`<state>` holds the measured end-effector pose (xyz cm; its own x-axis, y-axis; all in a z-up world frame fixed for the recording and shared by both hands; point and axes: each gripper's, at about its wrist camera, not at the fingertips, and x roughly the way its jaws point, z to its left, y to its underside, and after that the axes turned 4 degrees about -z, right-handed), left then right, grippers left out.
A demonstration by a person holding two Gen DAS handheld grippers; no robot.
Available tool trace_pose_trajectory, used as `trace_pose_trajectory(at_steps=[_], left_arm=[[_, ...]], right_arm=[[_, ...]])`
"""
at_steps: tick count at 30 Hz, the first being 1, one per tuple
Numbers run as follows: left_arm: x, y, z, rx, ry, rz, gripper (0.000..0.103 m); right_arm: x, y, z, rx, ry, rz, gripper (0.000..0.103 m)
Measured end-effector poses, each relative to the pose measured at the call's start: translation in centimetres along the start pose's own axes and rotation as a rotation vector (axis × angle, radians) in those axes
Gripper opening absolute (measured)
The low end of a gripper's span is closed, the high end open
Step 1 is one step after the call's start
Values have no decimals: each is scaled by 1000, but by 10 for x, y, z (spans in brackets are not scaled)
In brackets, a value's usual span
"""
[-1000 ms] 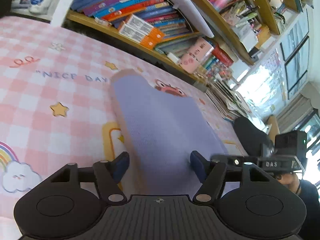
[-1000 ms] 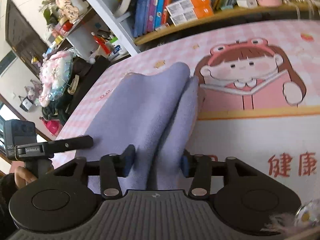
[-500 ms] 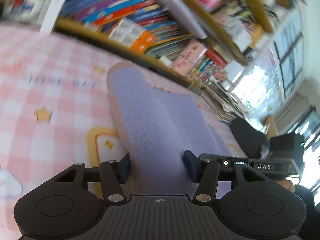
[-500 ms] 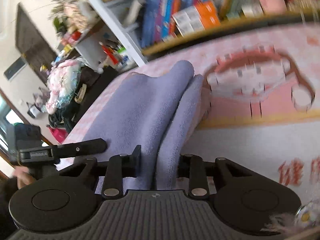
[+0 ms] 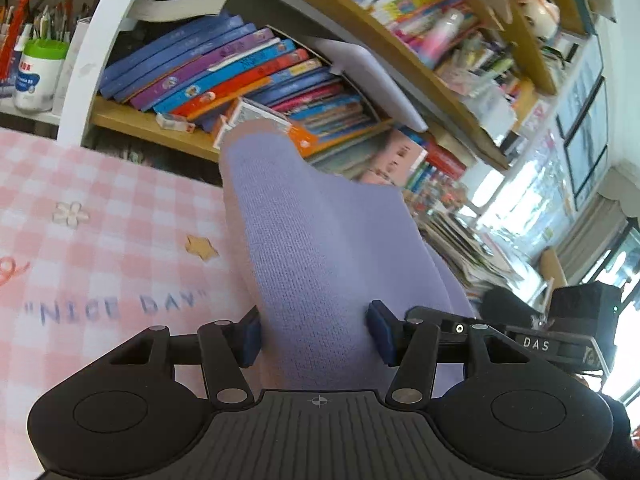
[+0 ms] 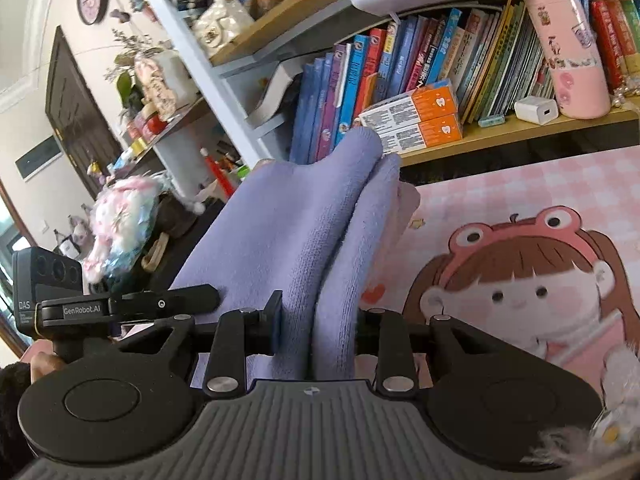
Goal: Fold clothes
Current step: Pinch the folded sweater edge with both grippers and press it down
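A lilac knitted garment (image 5: 320, 248) is stretched between both grippers and lifted off the pink checked table cover (image 5: 100, 240). My left gripper (image 5: 316, 334) is shut on one end of it. My right gripper (image 6: 316, 326) is shut on the other end (image 6: 304, 232), bunched into two thick folds. Each gripper shows in the other's view: the right one (image 5: 532, 344) at the left wrist view's right edge, the left one (image 6: 80, 308) at the right wrist view's left edge. The garment's far end rises in front of the bookshelf.
A bookshelf (image 5: 248, 76) full of books runs along the table's far edge, with orange boxes (image 6: 416, 120) and a pink tumbler (image 6: 568, 52) on its lower board. The cover carries a cartoon girl print (image 6: 512, 292). A dark side table with clutter (image 6: 124, 224) stands left.
Both grippers have risen and tilted up with the garment. The cloth has left the table and now hangs in front of the bookshelf. Both grips have closed in tighter on it.
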<state>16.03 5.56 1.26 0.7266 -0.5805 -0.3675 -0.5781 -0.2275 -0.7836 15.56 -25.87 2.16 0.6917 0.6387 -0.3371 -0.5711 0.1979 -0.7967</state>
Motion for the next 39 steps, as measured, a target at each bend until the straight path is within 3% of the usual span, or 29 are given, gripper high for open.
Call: trace_pose_trajectory(at_steps=[12, 29, 39], left_arm=[[35, -1, 16, -22, -18, 2, 54], [37, 3, 30, -52, -33, 12, 54], [54, -13, 67, -144, -24, 20, 54]], right_arm=[[28, -7, -36, 49, -2, 9, 27], [40, -2, -36, 51, -4, 26, 27], [73, -13, -35, 63, 27, 48, 27]])
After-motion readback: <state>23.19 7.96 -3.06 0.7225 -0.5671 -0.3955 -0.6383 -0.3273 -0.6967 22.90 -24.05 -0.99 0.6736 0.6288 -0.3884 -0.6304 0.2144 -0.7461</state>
